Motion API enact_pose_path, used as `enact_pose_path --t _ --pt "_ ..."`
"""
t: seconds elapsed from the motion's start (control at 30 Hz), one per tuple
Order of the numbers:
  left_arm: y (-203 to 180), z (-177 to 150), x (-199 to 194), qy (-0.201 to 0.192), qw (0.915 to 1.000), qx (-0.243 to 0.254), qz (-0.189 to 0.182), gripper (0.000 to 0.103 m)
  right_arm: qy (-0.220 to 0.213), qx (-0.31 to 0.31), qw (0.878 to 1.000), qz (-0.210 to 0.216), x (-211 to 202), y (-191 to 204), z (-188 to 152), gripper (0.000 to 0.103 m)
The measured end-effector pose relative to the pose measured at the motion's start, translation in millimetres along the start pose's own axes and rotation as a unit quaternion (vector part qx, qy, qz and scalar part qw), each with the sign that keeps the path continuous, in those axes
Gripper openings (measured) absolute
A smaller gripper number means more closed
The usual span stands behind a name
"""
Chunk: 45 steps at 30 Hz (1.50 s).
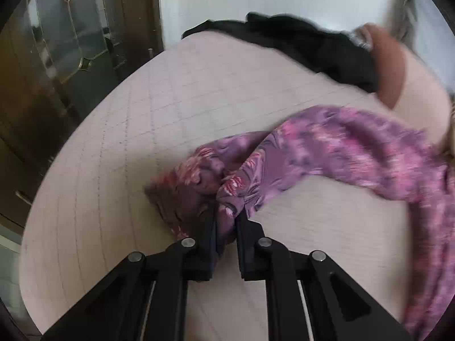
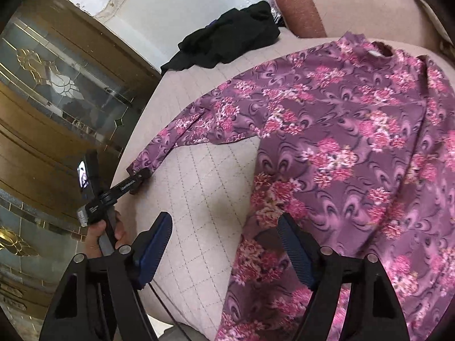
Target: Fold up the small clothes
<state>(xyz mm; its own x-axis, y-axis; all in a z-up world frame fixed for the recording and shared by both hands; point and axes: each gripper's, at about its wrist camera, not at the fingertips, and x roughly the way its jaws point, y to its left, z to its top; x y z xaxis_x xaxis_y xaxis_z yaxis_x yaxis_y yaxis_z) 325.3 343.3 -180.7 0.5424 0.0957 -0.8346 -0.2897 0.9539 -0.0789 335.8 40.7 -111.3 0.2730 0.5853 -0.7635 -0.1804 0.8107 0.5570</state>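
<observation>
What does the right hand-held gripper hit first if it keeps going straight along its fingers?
Probably the floral purple top: its side edge lies just ahead of the open right hand-held gripper, with the quilted bed cover showing between the fingers. Depth is unclear, so cover or fabric edge could come first.

floral top (image 2: 341, 130): 1 | black garment (image 2: 227, 42): 1 | grippers: 2

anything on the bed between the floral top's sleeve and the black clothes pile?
No. Right wrist view shows only bare quilted bed cover between the sleeve and the black clothes.

White lettering "GenRobot.AI" along the black arm of the left tongs (image 2: 139, 180).
</observation>
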Motion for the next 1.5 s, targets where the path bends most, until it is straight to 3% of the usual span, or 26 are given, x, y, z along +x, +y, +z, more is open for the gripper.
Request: enact_pose_path --t 0.1,0.2,0.3,0.43,0.5,0.63,0.77,0.83,0.93,1.0,1.07,1.1,1.13,1.17,1.23,1.33,1.43,1.5 --pt "-13.5 -4.7 -52.8 -0.021 0.9962 -0.026 -0.08 0.011 -0.004 0.0 1.0 0.013 -16.6 -2.3 -3.4 0.082" --pt "-52.0 -15.7 -113.5 -0.029 0.9894 -0.001 -0.142 0.011 -0.006 0.006 0.999 0.053 -38.3 -7.9 -11.4 0.082" --pt "-102.0 -36.4 -164.7 -0.013 0.9787 0.036 -0.202 0.011 -0.01 0.023 0.995 0.095 -64.1 -18.9 -21.7 0.082" --pt "-183.9 -80.0 -203.4 0.025 0.9641 0.097 -0.246 0.011 -0.026 0.055 0.988 0.14 -102.7 -40.6 -34.0 0.083" --pt "-232.0 -113.6 -205.6 0.05 0.9558 0.135 -0.256 0.011 -0.034 0.083 0.982 0.164 -121.9 -62.6 -43.4 0.084" --pt "-301.8 -181.7 -175.0 0.107 0.9488 0.193 -0.226 0.011 -0.023 0.14 0.973 0.181 -132.1 -116.1 -70.6 0.087" --pt "-339.2 -230.8 -122.8 0.15 0.9451 0.214 -0.197 0.013 0.024 0.203 0.969 0.141 -102.0 -176.2 -108.1 0.089" --pt "-345.0 -246.4 -108.1 0.182 0.9436 0.201 -0.19 0.018 0.037 0.222 0.965 0.135 -89.9 -192.2 -120.7 0.089" --pt "-333.7 -251.9 -118.0 0.197 0.9375 0.166 -0.234 0.038 0.044 0.228 0.962 0.141 -77.2 -200.7 -131.0 0.085" --pt "-323.5 -251.6 -131.7 0.186 0.9391 0.163 -0.239 0.056 0.042 0.208 0.968 0.136 -77.7 -193.0 -128.2 0.072" --pt "-311.5 -245.4 -140.9 0.165 0.9435 0.156 -0.241 0.057 0.052 0.182 0.976 0.112 -74.7 -179.5 -124.0 0.041" --pt "-303.4 -241.6 -142.1 0.16 0.946 0.149 -0.239 0.057 0.058 0.164 0.98 0.096 -74.3 -174.3 -120.7 0.032" --pt "-293.7 -236.2 -140.5 0.159 0.9498 0.133 -0.234 0.057 0.064 0.14 0.986 0.067 -73.4 -165.5 -118.8 0.013" --pt "-285.7 -232.8 -139.6 0.158 0.9532 0.117 -0.23 0.058 0.067 0.124 0.989 0.039 -74.6 -158.8 -116.9 0.008" --pt "-264.1 -220.8 -132.6 0.157 0.9619 0.077 -0.21 0.058 0.062 0.102 0.992 0.039 -90.1 -146.5 -114.2 0.005" --pt "-238.2 -213.5 -126.3 0.158 0.9674 0.031 -0.196 0.062 0.022 0.059 0.997 0.043 -136.6 -125.8 -110.3 0.005" --pt "-239.6 -213.0 -113.9 0.166 0.9667 0.02 -0.194 0.062 -0.007 0.013 0.999 -0.038 -160.6 -123.1 -108.1 0.006" --pt "-248.1 -221.2 -118.2 0.168 0.9632 0.025 -0.209 0.062 0.014 0.05 0.998 -0.031 -150.8 -144.9 -107.7 0.007"
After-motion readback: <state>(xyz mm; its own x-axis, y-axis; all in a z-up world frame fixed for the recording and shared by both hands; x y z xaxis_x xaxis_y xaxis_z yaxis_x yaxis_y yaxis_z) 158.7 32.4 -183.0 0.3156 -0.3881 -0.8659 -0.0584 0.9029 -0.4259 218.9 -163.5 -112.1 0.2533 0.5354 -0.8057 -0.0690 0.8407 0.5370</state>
